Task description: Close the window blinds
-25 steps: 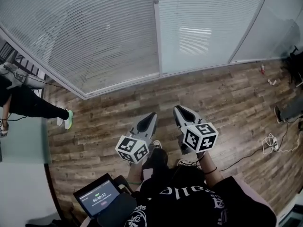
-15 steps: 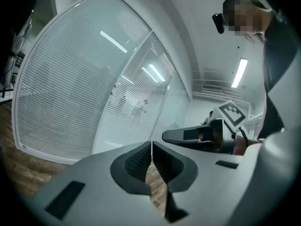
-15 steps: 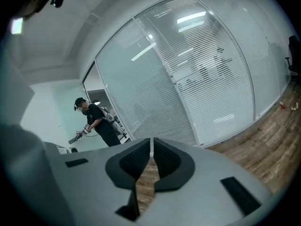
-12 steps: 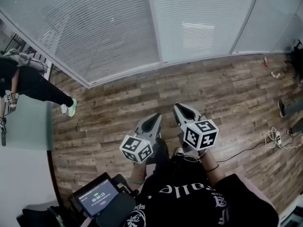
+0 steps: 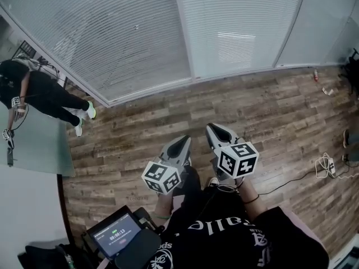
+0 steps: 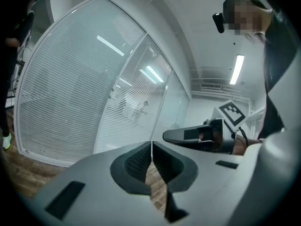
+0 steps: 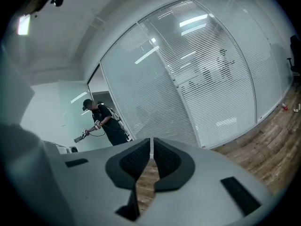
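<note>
Blinds: slatted blinds hang down over the glass wall at the far side, across every pane in view. Faint shapes show through the slats; I cannot tell whether they are turned fully shut.
Control: no cord or wand can be made out.
Left gripper: the left gripper is held near the body, well apart from the blinds. Its jaws are pressed together on nothing.
Right gripper: the right gripper is just beside it, jaws likewise together and empty.
Floor: bare wood planks lie between the person and the glass.
Bystander: another person stands far left.
Step, as a judgement: this fits walking up to the blinds or standing back from them. Any reach would mean crossing the floor.
</note>
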`<state>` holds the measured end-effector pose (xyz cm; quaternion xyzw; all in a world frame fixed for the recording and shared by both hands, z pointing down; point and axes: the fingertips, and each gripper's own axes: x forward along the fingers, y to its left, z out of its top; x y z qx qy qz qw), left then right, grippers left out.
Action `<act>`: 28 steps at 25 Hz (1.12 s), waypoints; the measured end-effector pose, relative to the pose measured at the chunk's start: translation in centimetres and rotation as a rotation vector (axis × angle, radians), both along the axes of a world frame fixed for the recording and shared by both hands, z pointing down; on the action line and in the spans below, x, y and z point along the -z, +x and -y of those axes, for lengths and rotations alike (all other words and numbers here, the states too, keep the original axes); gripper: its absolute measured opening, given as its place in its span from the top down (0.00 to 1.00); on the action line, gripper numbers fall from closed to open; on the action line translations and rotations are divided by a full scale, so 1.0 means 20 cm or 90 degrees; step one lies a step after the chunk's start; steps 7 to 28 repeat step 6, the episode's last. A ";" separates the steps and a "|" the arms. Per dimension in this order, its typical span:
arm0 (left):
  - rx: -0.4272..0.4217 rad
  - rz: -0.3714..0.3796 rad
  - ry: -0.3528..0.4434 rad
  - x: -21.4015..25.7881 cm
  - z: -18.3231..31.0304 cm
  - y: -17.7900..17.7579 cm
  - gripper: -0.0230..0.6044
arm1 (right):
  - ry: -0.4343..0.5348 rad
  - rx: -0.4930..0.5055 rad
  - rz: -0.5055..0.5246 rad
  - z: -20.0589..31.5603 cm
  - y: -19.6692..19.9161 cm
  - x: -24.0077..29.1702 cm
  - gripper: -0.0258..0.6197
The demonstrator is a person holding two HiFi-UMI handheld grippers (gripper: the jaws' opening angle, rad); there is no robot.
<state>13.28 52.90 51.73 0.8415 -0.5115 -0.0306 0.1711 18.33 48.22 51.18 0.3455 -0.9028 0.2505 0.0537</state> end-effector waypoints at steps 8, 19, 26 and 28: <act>-0.001 0.002 -0.001 0.02 0.00 0.02 0.96 | 0.002 -0.003 0.000 0.00 0.03 0.02 0.90; -0.001 0.002 -0.001 0.02 0.00 0.02 0.96 | 0.002 -0.003 0.000 0.00 0.03 0.02 0.90; -0.001 0.002 -0.001 0.02 0.00 0.02 0.96 | 0.002 -0.003 0.000 0.00 0.03 0.02 0.90; -0.001 0.002 -0.001 0.02 0.00 0.02 0.96 | 0.002 -0.003 0.000 0.00 0.03 0.02 0.90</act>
